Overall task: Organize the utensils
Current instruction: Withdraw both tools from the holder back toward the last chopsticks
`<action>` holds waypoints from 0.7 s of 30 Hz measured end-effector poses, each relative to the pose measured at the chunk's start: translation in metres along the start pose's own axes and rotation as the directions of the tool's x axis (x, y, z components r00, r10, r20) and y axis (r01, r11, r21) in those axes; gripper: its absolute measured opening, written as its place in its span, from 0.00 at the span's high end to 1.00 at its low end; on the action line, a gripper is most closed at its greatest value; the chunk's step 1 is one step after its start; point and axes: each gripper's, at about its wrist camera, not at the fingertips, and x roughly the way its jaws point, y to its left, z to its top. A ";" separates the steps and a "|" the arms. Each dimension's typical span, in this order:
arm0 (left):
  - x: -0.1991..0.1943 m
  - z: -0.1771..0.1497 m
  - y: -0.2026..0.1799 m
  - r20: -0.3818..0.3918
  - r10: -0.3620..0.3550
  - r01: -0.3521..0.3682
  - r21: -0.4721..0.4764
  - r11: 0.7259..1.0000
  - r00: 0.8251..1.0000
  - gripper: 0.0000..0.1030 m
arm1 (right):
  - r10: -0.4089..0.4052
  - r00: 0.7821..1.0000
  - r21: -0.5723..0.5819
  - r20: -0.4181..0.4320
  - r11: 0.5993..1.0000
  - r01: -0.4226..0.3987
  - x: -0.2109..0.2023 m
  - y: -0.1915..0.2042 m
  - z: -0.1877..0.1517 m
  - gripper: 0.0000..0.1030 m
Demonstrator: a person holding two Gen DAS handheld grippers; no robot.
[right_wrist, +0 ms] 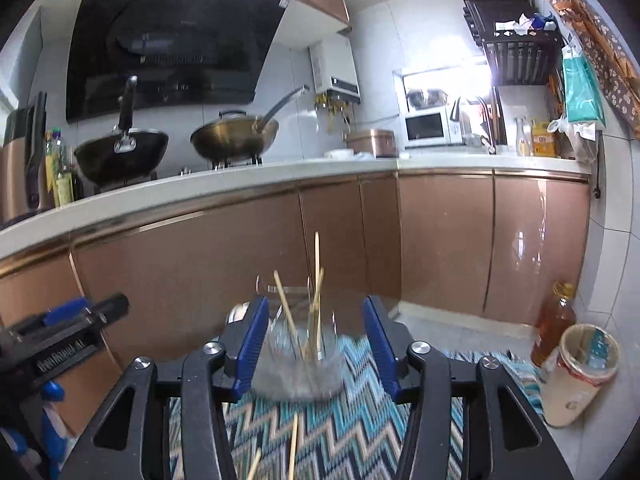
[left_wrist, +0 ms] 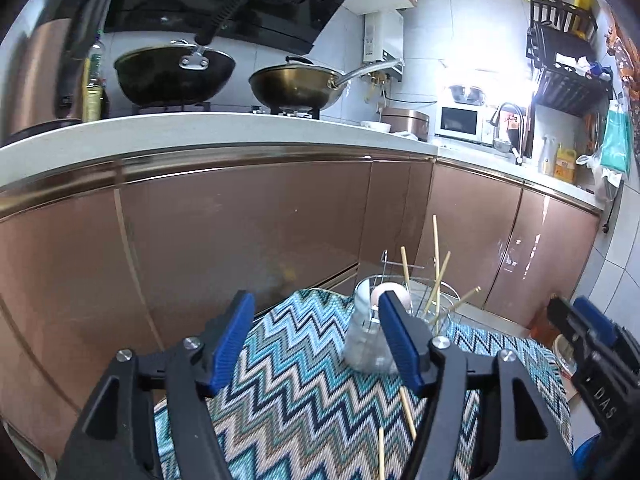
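A wire utensil holder (left_wrist: 434, 304) stands on a zigzag-patterned cloth (left_wrist: 304, 376) and has several wooden chopsticks (left_wrist: 437, 264) upright in it. A clear glass piece (left_wrist: 365, 344) and a pale rounded object (left_wrist: 394, 293) sit at its left side. Two loose chopsticks (left_wrist: 408, 412) lie on the cloth near me. My left gripper (left_wrist: 318, 340) is open and empty, short of the holder. In the right wrist view the holder (right_wrist: 300, 364) appears blurred beyond my open right gripper (right_wrist: 316, 344), untouched. Loose chopsticks (right_wrist: 294, 444) lie below it. Each view shows the other gripper at its edge.
Brown cabinet doors (left_wrist: 248, 232) rise right behind the cloth, under a white counter (left_wrist: 200, 132) with two woks. An oil bottle (right_wrist: 554, 330) and a paper tub (right_wrist: 580, 372) stand on the floor to the right.
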 end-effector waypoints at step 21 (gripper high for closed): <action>-0.098 -0.019 0.025 -0.004 -0.002 0.002 0.028 1.000 1.000 0.38 | 0.002 0.997 -0.049 -0.073 0.999 -0.005 -0.080 0.025 -0.019 0.53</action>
